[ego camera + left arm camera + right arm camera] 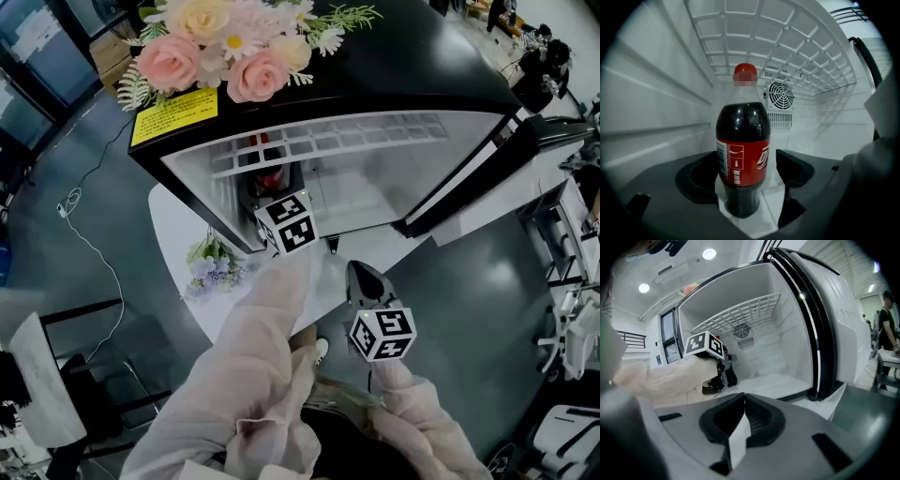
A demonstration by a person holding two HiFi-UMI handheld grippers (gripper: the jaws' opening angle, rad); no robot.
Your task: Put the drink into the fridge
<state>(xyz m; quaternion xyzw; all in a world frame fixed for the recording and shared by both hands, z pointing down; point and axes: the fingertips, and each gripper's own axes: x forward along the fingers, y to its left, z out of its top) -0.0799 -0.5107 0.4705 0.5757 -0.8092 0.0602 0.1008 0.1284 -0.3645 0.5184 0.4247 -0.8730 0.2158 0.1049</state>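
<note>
A cola bottle (pixel 743 140) with a red cap and red label stands upright on the white floor inside the open fridge (pixel 375 178). Its red label (pixel 268 174) also shows from the head view, on the fridge's left side. My left gripper (pixel 746 165) reaches into the fridge and sits around the bottle. Its jaws are open, with a thin gap showing at the right pad (pixel 797 168). In the right gripper view the left gripper (pixel 723 375) is low at the fridge's left. My right gripper (pixel 364 279) hangs outside in front of the fridge. It is shut (pixel 744 401) and holds nothing.
A wire shelf (pixel 787 42) spans the fridge above the bottle, and a fan grille (pixel 780 95) is on the back wall. The door (pixel 487 178) stands open to the right. Artificial flowers (pixel 234 47) lie on the fridge top. The fridge rests on a white table (pixel 173 234) beside a small bouquet (pixel 214 267).
</note>
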